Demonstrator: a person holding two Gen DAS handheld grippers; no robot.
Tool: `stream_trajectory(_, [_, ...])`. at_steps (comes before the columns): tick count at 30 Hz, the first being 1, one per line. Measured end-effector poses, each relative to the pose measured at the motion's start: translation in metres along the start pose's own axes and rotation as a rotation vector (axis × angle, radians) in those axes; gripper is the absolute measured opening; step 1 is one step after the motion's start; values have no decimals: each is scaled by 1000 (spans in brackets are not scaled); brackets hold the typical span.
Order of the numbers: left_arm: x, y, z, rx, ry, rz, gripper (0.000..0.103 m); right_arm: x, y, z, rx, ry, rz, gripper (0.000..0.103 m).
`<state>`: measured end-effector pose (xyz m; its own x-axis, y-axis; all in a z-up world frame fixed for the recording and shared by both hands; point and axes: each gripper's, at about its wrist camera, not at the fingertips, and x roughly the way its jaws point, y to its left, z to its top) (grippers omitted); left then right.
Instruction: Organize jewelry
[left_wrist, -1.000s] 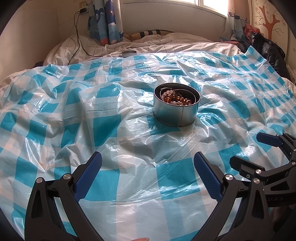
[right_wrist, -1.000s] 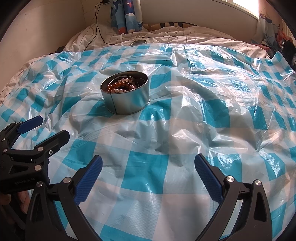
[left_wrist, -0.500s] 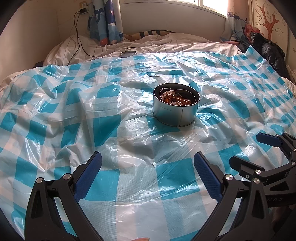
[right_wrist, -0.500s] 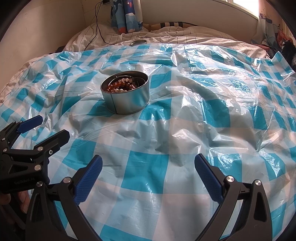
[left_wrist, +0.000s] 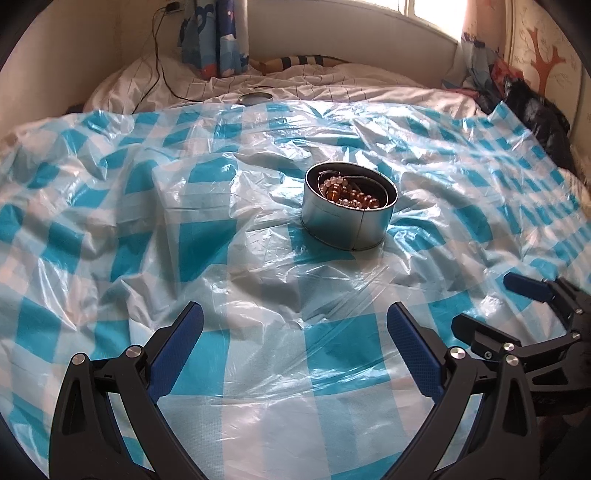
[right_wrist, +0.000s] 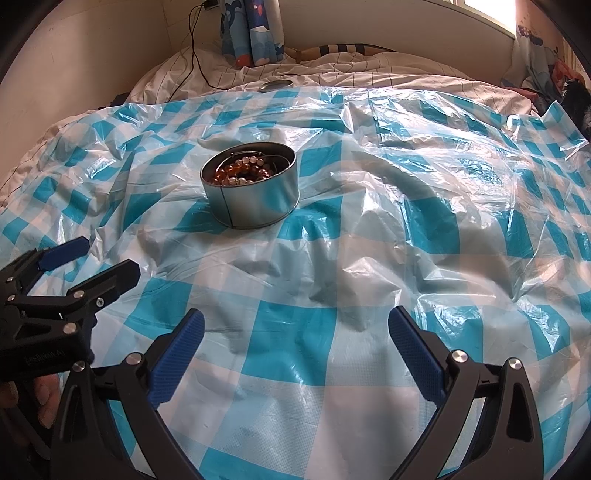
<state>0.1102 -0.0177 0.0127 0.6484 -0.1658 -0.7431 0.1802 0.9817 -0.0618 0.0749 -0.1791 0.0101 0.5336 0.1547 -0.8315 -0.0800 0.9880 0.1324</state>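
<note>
Left wrist view: one round metal tin (left_wrist: 349, 218), lidless, standing upright on a blue-and-white checked plastic sheet (left_wrist: 207, 236), ahead of the left gripper (left_wrist: 294, 347) and a little to its right. Inside the tin, a heap of beaded jewelry (left_wrist: 349, 194): amber-brown beads mixed with pale pearly ones, strung in loops, plus a thin wire hoop lying against the inner wall. Number of separate strings impossible to tell. Plain silvery tin wall, dull shine, one vertical seam on the near side, dark interior. No beads on the sheet around the tin.

Beyond the tin, at the far edge of the sheet, one flat round metal lid (left_wrist: 255, 98) lying on a white striped bedsheet (left_wrist: 332, 79), well apart from the tin. One black cable (left_wrist: 159, 70) trailing down over the bedsheet, left of the lid.

Two grippers in all, each with two black fingers faced in blue pads. Left gripper spread wide, nothing between the pads, hovering over the sheet on the near side of the tin. Right gripper (left_wrist: 491, 306) showing at the right edge of this view, likewise parted and holding nothing.

Right wrist view: same tin (right_wrist: 251, 201) ahead and to the left of the right gripper (right_wrist: 295, 350), beads (right_wrist: 242, 172) visible over the rim; fingers wide apart and bare. Left gripper (right_wrist: 98, 258) at the left edge, nearer the tin, also gaping, with part of a hand (right_wrist: 40, 400) behind it. Lid (right_wrist: 275, 85) again past the tin on the bedsheet.
</note>
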Motion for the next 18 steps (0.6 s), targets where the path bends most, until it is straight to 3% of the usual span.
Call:
stream_trajectory(7, [-15,1,0,25,-89,-2,93,1,1,-2,-5,0,-1,96])
stream_trajectory(13, [-5,5,4,-12,-25,30,96,1,-1,-1,-5,2,-2,96])
stream_trajectory(18, [0,5,4,-2,-16,49,96,0,-2,0,-3,2,-4,96])
